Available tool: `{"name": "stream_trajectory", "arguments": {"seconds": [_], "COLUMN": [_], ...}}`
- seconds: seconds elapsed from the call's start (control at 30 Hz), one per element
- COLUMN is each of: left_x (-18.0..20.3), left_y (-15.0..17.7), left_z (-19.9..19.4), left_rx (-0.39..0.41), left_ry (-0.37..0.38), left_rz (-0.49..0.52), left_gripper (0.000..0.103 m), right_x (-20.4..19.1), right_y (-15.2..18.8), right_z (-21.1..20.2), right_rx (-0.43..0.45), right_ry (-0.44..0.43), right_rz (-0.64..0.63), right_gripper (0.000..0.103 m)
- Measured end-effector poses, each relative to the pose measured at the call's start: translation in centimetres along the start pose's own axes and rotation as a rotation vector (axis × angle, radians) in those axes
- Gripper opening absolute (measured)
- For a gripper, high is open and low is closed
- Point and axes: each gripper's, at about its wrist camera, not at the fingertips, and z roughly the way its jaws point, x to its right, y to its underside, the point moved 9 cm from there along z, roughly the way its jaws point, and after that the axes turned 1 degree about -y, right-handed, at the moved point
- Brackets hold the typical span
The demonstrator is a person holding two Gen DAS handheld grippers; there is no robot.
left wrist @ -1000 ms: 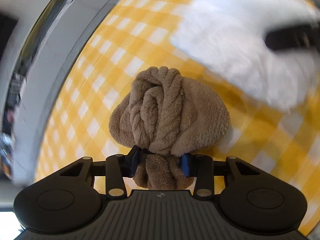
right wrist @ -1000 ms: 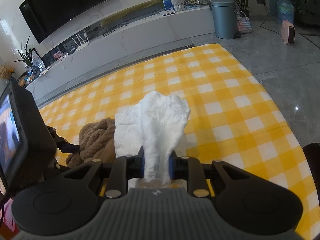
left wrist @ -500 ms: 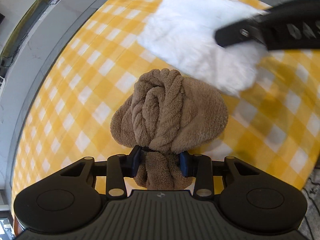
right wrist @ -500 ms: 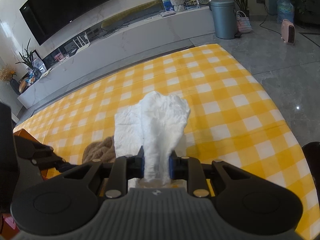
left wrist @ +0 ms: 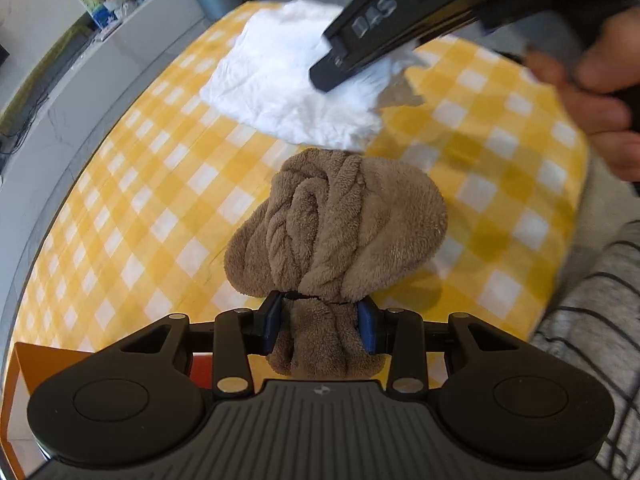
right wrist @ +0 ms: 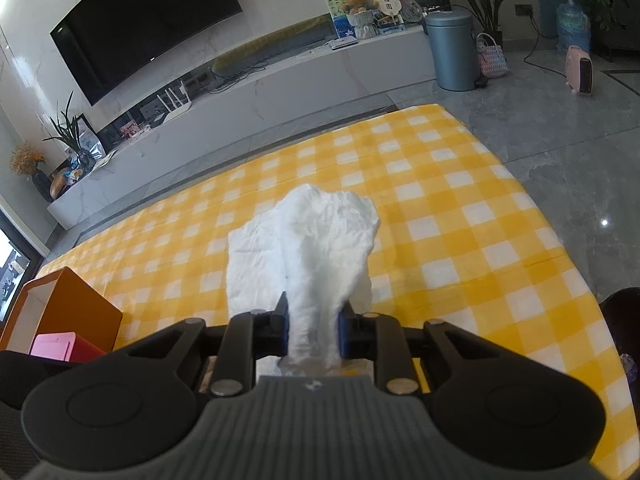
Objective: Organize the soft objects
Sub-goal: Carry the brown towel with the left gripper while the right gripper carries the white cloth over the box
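My left gripper (left wrist: 322,322) is shut on a bunched brown fleece towel (left wrist: 336,228), held above the yellow checked tablecloth (left wrist: 132,200). My right gripper (right wrist: 312,330) is shut on a white fluffy cloth (right wrist: 316,248), also held above the tablecloth (right wrist: 460,216). In the left wrist view the white cloth (left wrist: 288,88) hangs beyond the brown towel, with the right gripper's black body (left wrist: 400,12) over it and a hand (left wrist: 592,92) at the right.
An orange open box (right wrist: 68,308) with a pink item (right wrist: 56,346) stands at the table's left front; its edge shows in the left wrist view (left wrist: 36,364). Beyond the table are a white TV console (right wrist: 280,92), a grey bin (right wrist: 452,52) and grey floor.
The left gripper with the brown towel has swung back and left, out of the right wrist view; the orange box has come into sight. The right gripper still holds the white cloth.
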Motion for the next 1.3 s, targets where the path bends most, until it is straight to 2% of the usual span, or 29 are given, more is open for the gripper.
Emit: {"name": "stream_trajectory", "arguments": {"seconds": [0.17,0.4,0.7,0.87,1.0,1.13,1.3], "left_x": [0.4,0.4,-2.3,-5.0,-7.1,-9.0,-11.9], "left_y": [0.7,1.6,3.5,4.8,5.9,7.2,9.2], "left_z": [-2.6,-4.7,-9.0,-11.8,-13.8,-15.8,-17.6], "left_rx": [0.096,0.197,0.331,0.413,0.466,0.521,0.577], "left_ry": [-0.004,0.041,0.069,0.058,0.031,0.007,-0.033], "left_rz": [-0.061,-0.166,-0.268,-0.325,-0.350,-0.390,-0.480], "left_gripper": [0.043,0.043,0.043,0.043,0.043,0.043,0.043], "right_x": [0.2,-0.6,-3.2,-6.4,-10.3,-14.0,-19.6], "right_y": [0.5,1.0,0.4,-0.5,-1.6,-2.8,-3.3], "right_z": [-0.3,-0.1,-0.6,-2.1,-4.3,-6.6,-8.2], "right_rx": [-0.004,-0.017,0.008,0.068,0.143,0.236,0.282], "right_ry": [0.015,0.036,0.035,0.015,-0.034,0.004,-0.060], "right_rz": [0.024,0.005,-0.061,-0.102,-0.120,-0.186,-0.249], "right_gripper": [0.020,0.020,0.020,0.020,0.020,0.020,0.020]}}
